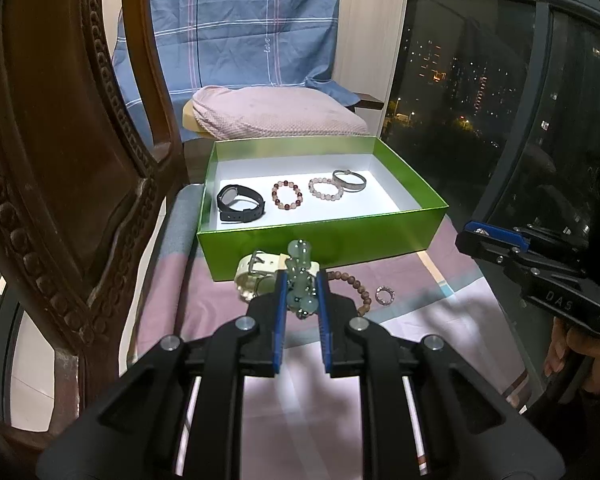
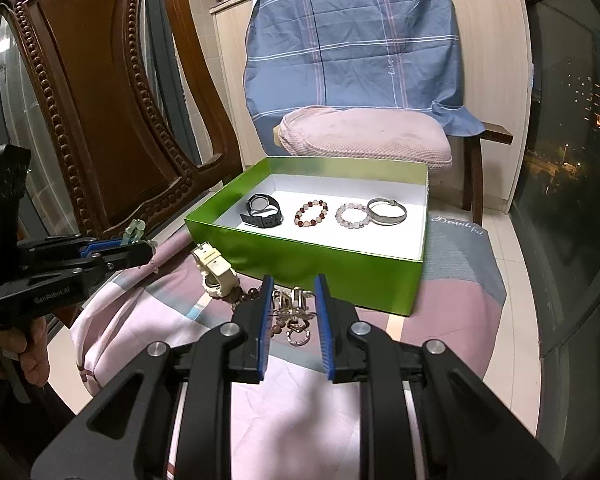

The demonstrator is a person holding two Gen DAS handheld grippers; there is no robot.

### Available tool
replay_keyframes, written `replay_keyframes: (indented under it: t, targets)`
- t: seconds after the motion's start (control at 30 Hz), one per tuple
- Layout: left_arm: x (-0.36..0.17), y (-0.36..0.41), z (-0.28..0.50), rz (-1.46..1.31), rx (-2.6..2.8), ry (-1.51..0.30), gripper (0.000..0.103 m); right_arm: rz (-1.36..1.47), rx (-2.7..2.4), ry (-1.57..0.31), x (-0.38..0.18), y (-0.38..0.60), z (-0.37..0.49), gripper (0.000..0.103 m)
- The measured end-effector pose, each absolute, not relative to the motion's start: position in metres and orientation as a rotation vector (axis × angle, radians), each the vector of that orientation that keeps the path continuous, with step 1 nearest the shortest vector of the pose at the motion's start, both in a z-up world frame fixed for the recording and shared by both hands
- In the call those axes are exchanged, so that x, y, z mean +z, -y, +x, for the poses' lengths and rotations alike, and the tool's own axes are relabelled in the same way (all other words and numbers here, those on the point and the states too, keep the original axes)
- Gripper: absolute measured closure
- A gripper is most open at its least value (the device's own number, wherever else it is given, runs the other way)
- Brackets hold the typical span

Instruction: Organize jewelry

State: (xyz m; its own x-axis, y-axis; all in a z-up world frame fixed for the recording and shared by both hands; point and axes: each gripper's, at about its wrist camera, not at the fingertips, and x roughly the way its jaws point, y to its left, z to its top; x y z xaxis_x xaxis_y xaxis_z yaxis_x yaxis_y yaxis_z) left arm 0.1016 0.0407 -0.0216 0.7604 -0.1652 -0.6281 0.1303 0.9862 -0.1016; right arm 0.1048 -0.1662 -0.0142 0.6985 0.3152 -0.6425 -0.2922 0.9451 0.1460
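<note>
Checked bedspread (image 1: 228,288) below; left jaws pinch green beads (image 1: 300,280); right jaws seemingly grip metal bracelet (image 2: 290,300).

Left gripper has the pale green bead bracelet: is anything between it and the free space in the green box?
Only the green box's near wall, which the pale green bead bracelet in the left gripper must clear. Inside, the front strip of floor is bare; the black watch and three bracelets sit further back.

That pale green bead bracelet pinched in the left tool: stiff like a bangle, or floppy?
Probably floppy: the green bead bracelet droops in a bunch between the left gripper fingers. The round, glossy beads look slippery, so it might slide. Released, it would likely slump rather than roll.
</note>
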Motion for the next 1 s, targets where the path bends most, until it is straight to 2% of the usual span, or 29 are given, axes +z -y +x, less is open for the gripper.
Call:
replay_keyframes:
  t: [0.3,0.53,0.6,0.63,0.8,0.87,1.0]
  targets:
    - [-0.022,-0.039,0.102,-0.055,-0.163,-0.69,0.089,0.039,0.328,-0.696,-0.009,0.166,0.113,0.082]
    - [-0.024,-0.038,0.102,-0.054,-0.161,-0.692,0.089,0.098,0.263,-0.608,0.006,0.175,0.171,0.081]
    - [-0.025,-0.04,0.102,-0.053,-0.158,-0.697,0.089,0.091,0.239,-0.579,0.004,0.175,0.181,0.053]
    - [-0.026,-0.041,0.102,-0.054,-0.155,-0.699,0.089,0.092,0.22,-0.565,0.004,0.176,0.183,0.034]
    - [-0.025,-0.045,0.103,-0.061,-0.149,-0.702,0.089,0.166,0.157,-0.445,0.022,0.2,0.158,0.03]
    - [-0.023,-0.045,0.103,-0.066,-0.15,-0.696,0.089,0.178,0.129,-0.389,0.031,0.21,0.139,0.018]
    - [-0.024,-0.039,0.105,-0.064,-0.165,-0.7,0.089,0.241,0.081,-0.354,0.037,0.233,0.099,0.013]
